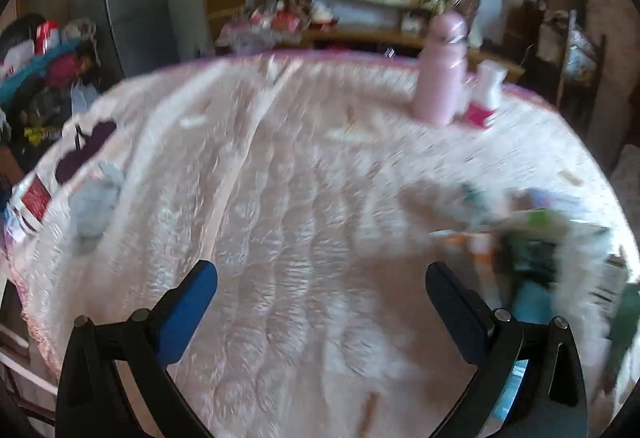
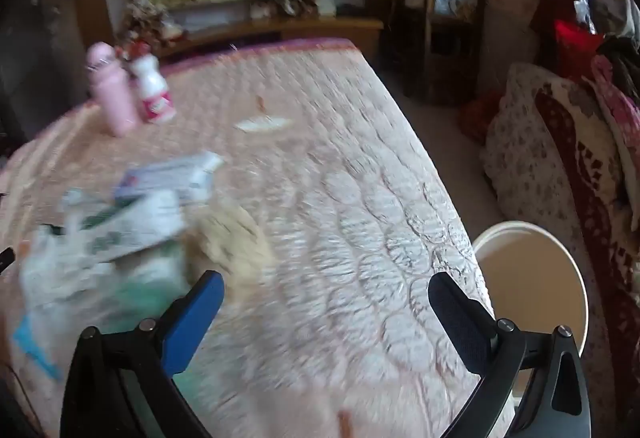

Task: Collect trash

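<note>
Trash lies in a loose pile (image 2: 120, 222) on the quilted mattress (image 2: 340, 198) of a bed, and as far as these blurred views show, none of it has been collected yet. In the right wrist view the pile sits at the near left: flattened cartons, crumpled white and green wrappers, a pale box on top, and a yellowish crumpled wad (image 2: 236, 242) at its right edge. Smaller scraps lie apart from it, among them a flat white piece (image 2: 264, 124) farther up the bed. A pink bottle (image 2: 112, 90) and a white bottle with a pink label (image 2: 154, 90) stand upright side by side near the far left edge; whether they count as trash cannot be told. A white bucket (image 2: 532, 278) stands on the floor just beside the bed's right edge, near the right gripper (image 2: 326, 312), and what shows of its inside looks bare, so it probably is the bin and the whole job remains. That gripper's fingers are spread wide with nothing between them, over bare mattress just right of the pile. The left gripper (image 1: 320, 302) is likewise spread wide and holds nothing; in its view the same pile (image 1: 532, 238) is at the near right, with grey cloth (image 1: 94, 206) and dark cloth at the left edge of the bed.
</note>
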{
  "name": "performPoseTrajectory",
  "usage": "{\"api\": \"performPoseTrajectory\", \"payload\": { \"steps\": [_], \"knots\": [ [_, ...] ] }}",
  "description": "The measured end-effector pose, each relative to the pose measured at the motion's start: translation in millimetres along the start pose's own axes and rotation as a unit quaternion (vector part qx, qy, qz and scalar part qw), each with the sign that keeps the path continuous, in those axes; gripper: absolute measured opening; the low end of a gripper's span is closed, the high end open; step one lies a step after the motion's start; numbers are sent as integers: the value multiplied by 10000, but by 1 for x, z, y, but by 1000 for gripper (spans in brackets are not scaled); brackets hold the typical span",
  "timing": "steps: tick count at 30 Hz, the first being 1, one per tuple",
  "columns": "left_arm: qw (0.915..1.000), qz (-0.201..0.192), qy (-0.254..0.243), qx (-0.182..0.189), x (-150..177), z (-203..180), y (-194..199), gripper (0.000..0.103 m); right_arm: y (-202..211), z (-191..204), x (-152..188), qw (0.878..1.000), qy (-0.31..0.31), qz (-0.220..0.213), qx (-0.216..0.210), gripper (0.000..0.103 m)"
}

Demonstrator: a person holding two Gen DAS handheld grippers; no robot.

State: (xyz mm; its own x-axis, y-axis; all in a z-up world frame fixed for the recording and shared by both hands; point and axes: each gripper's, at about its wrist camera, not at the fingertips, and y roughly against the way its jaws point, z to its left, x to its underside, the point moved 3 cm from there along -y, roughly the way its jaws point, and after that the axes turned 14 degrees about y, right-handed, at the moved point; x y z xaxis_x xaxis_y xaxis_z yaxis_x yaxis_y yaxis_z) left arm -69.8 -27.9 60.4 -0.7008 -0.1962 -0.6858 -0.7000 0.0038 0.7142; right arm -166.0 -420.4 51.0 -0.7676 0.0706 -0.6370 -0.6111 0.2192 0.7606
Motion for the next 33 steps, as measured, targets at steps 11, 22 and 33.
{"api": "performPoseTrajectory", "payload": {
  "steps": [11,22,33],
  "knots": [
    [9940,-718,-236,785,7,-59,87,103,106,48,-17,9936,280,-1058,-273,103],
    [9857,-1093,-319,1244,13,-76,115,103,146,62,-25,9859,225,-1613,-386,103],
    [9832,-1229,-269,1325,11,-75,119,103,159,62,-28,9802,189,-1948,-291,103]
  ]
}}
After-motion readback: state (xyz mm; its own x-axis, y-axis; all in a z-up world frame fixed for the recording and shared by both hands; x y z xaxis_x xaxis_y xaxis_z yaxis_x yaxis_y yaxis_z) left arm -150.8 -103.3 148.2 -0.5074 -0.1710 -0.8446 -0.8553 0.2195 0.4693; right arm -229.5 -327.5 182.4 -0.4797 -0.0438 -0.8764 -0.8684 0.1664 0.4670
